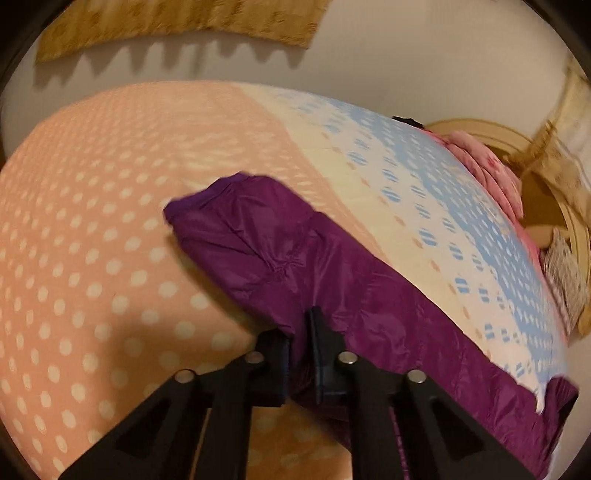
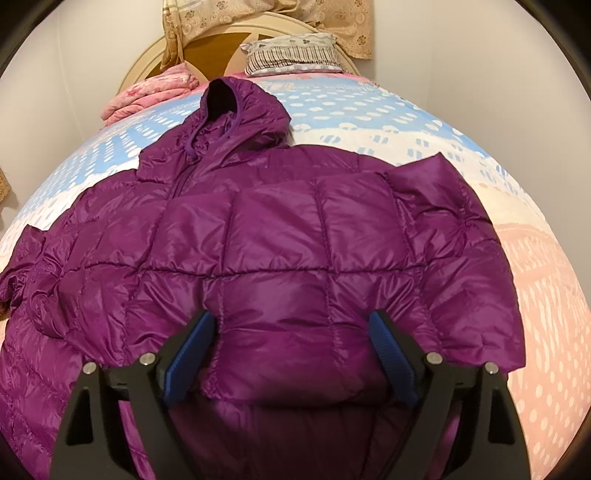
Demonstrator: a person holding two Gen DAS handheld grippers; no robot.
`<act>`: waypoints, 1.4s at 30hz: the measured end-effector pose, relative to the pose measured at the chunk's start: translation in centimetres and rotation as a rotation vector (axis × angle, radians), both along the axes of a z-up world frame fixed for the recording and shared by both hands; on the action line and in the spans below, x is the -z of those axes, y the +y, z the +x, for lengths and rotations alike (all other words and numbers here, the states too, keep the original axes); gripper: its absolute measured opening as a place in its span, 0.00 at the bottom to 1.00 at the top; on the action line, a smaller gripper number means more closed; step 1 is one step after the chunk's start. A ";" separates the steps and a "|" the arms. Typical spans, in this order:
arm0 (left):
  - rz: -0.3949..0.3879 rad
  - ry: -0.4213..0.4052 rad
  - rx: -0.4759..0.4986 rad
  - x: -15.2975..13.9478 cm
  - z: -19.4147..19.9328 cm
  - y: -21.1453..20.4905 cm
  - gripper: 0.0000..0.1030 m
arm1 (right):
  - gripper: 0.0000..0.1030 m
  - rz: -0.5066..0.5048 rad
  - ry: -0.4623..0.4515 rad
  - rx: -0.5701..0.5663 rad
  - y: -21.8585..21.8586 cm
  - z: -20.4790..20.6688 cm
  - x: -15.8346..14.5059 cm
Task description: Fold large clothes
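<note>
Purple padded jacket [image 2: 273, 236] spread flat on the bed, hood [image 2: 243, 110] toward the headboard [image 2: 155, 59], quilted squares facing up, one sleeve [image 2: 443, 199] folded in over the body on the right side of the right wrist view. Other sleeve bunched at the far left edge of that view.

In the left wrist view, only a sleeve part of the jacket [image 1: 280, 254] visible, lying across the border of the peach and the cream-blue zones of the sheet.

Left gripper [image 1: 299, 350] clenched on a fold of the purple fabric, fingers nearly together with the cloth pinched between. Picture slightly blurred here.

Right gripper [image 2: 291, 343] released, blue pads [image 2: 188, 358] standing wide apart, low over the bottom part of the jacket; not clear whether touching the fabric.

Bed sheet [image 2: 546, 332] dotted, pink-peach near the foot, pale blue toward the head. Folded pink blanket [image 2: 147, 94] beside the headboard, striped pillow [image 2: 291, 55] against it. Beige flowered curtain [image 2: 332, 22] above, white wall [image 2: 55, 110] at the side.
</note>
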State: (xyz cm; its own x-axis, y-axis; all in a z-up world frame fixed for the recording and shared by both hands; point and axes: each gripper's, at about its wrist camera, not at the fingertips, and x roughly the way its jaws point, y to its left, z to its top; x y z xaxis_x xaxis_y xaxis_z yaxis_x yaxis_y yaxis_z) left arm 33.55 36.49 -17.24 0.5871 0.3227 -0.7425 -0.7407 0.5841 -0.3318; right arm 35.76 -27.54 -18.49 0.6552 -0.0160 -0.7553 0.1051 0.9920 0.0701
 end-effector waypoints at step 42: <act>0.121 -0.020 1.390 -3.9 -6.0 -43.1 0.05 | 0.87 0.142 -0.003 0.026 -3.3 -1.9 -2.5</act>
